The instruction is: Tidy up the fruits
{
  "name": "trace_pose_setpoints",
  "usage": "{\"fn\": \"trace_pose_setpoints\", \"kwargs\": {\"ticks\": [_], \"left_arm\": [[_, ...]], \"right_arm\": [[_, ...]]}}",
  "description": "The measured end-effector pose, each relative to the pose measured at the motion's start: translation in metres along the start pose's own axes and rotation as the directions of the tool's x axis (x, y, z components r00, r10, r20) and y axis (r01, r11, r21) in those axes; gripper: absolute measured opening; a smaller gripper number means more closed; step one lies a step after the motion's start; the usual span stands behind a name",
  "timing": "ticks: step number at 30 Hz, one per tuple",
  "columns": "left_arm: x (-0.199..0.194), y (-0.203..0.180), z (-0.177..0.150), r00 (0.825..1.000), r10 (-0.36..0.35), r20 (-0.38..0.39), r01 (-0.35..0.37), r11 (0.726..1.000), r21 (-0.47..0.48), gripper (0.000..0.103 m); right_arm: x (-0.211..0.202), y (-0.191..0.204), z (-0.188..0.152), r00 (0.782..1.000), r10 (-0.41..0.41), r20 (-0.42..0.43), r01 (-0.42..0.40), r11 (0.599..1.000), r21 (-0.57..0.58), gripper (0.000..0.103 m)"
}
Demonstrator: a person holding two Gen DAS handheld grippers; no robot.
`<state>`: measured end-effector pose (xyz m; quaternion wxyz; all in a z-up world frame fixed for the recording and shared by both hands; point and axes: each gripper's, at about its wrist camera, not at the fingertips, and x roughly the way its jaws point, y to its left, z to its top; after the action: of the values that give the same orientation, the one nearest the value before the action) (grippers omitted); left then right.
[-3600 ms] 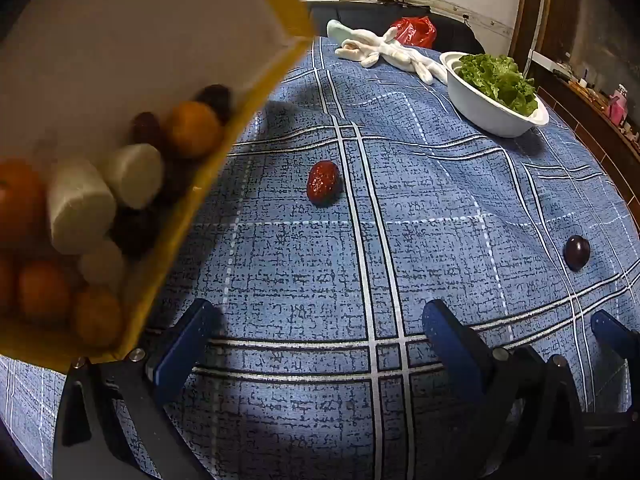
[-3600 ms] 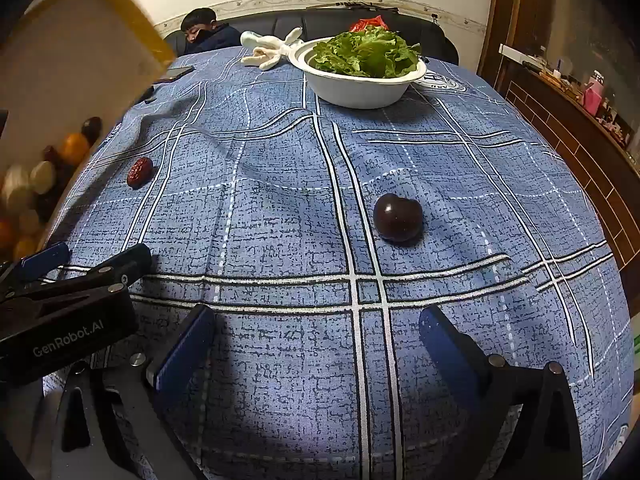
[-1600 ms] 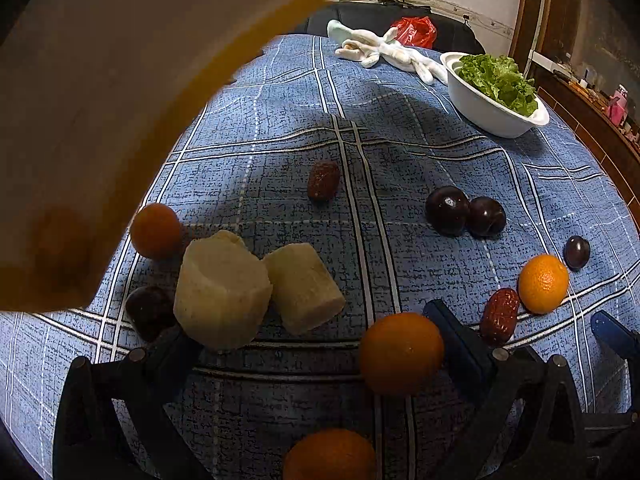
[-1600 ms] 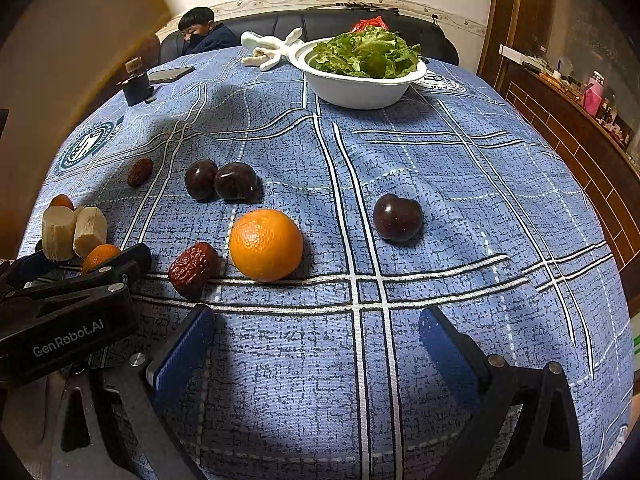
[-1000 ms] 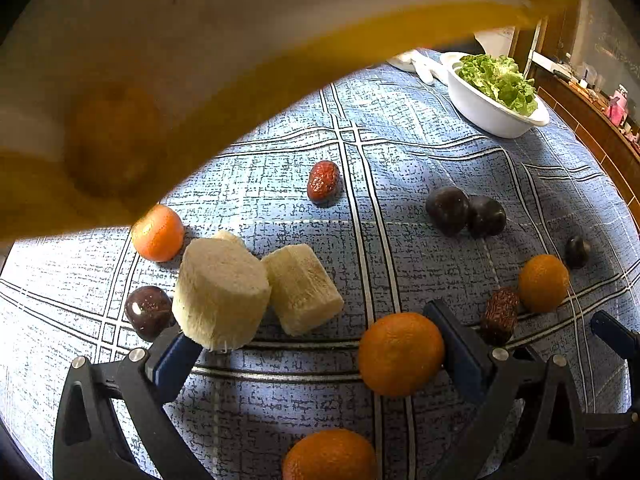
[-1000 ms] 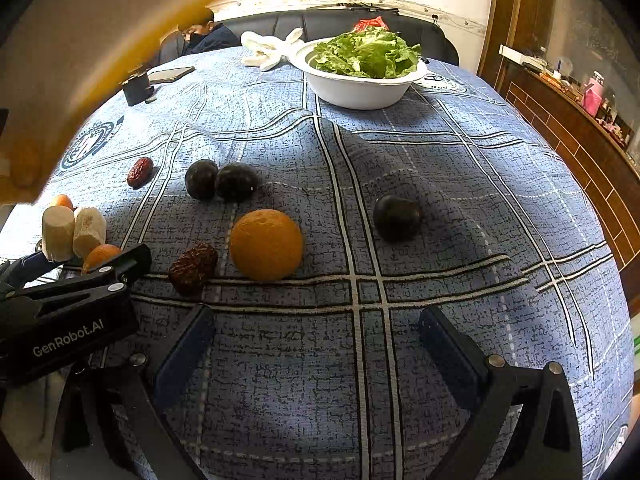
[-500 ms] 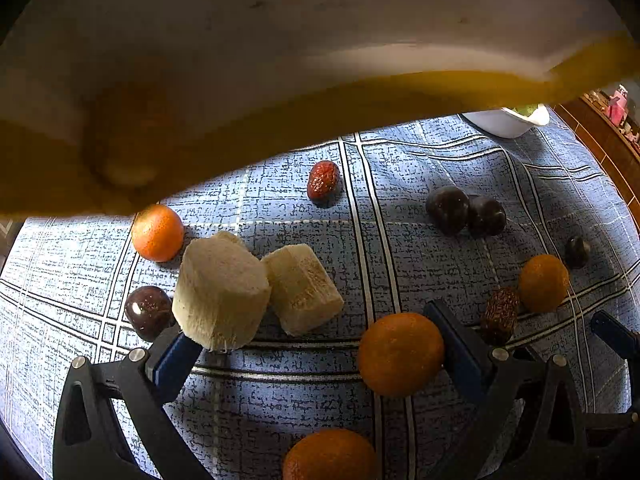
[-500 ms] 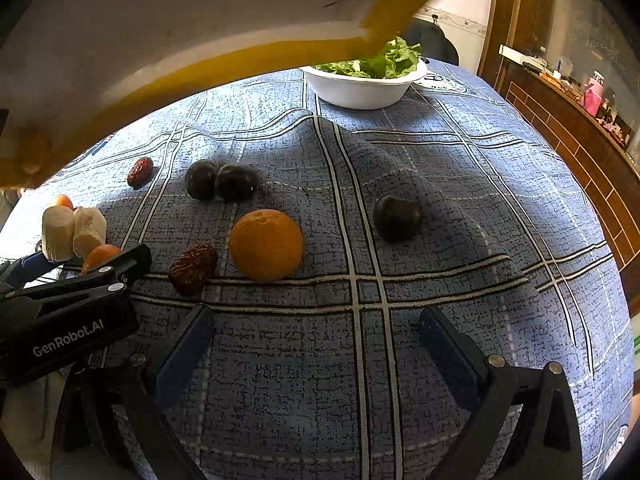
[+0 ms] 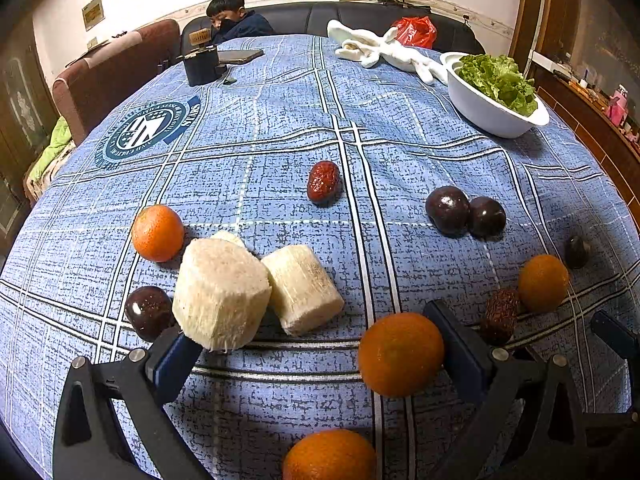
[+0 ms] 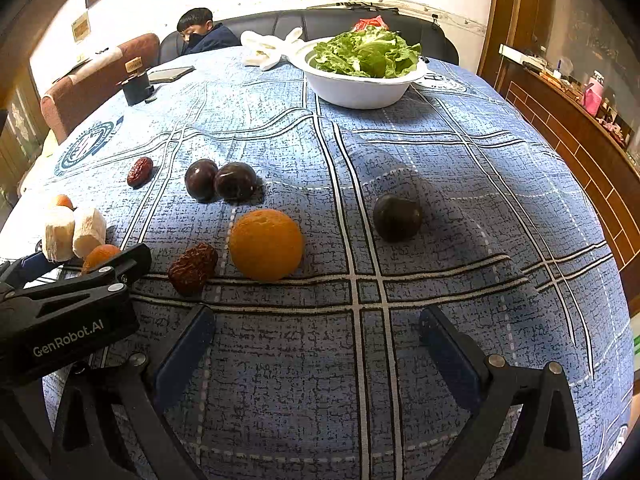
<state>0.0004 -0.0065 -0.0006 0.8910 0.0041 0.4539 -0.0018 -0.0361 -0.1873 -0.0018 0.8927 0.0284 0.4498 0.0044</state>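
Note:
Fruit lies scattered on the blue checked tablecloth. In the left wrist view my left gripper is open and empty; an orange lies between its fingers by the right finger, and pale sugarcane chunks by the left finger. Another orange is at the bottom edge, one at the left. Two dark plums and a red date lie beyond. My right gripper is open and empty, short of an orange, a date and a plum.
A white bowl of lettuce stands at the far right. White gloves, a phone and a small black box lie at the far edge. A person sits on the sofa behind.
The yellow tray that tipped the fruit onto the table has swept across overhead and left both views. The fruit has come to rest. Neither gripper has moved.

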Motion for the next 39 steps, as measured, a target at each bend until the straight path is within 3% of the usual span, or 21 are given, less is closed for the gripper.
{"fn": "trace_pose_setpoints", "kwargs": {"ticks": [20,27,28,29,31,32,33,39], "left_arm": [[-0.0012,-0.0001,0.0005,1.0,0.001,-0.003,-0.001,1.0,0.002,0.103],[-0.0052,0.0025,0.0002,0.999,-0.019,0.044,0.019,1.0,-0.012,0.103],[-0.0005,0.001,0.002,0.989,0.064,-0.133,-0.057,0.997,0.053,0.103],[-0.0046,0.0024,0.0003,0.999,-0.017,0.034,0.017,1.0,-0.012,0.103],[-0.0048,0.0024,0.0002,0.999,-0.013,0.031,0.013,1.0,-0.009,0.103],[-0.0035,0.0019,0.0012,1.0,0.012,-0.027,-0.011,1.0,0.011,0.103],[-0.0044,0.0021,0.0008,1.0,-0.003,0.006,0.003,1.0,-0.001,0.103],[-0.0038,0.002,0.0009,1.0,0.009,-0.021,-0.009,1.0,0.009,0.103]], "right_arm": [[0.0002,0.0001,-0.0001,1.0,0.0,0.0,0.0,1.0,0.0,0.103],[0.0002,-0.0002,-0.0002,1.0,0.001,0.003,-0.001,1.0,0.001,0.103],[0.0005,-0.0002,-0.0003,1.0,0.001,0.004,-0.001,1.0,0.001,0.103],[-0.0001,0.0002,-0.0001,1.0,0.001,0.004,-0.001,1.0,0.001,0.103],[0.0001,0.0,-0.0001,1.0,0.0,0.003,0.0,1.0,0.0,0.103],[0.0003,0.0003,0.0001,1.0,-0.001,0.0,0.001,1.0,0.0,0.103],[0.0002,0.0002,0.0001,1.0,0.0,0.002,0.0,1.0,0.001,0.103],[0.0001,0.0004,0.0001,1.0,0.0,0.002,0.0,1.0,0.001,0.103]]}}
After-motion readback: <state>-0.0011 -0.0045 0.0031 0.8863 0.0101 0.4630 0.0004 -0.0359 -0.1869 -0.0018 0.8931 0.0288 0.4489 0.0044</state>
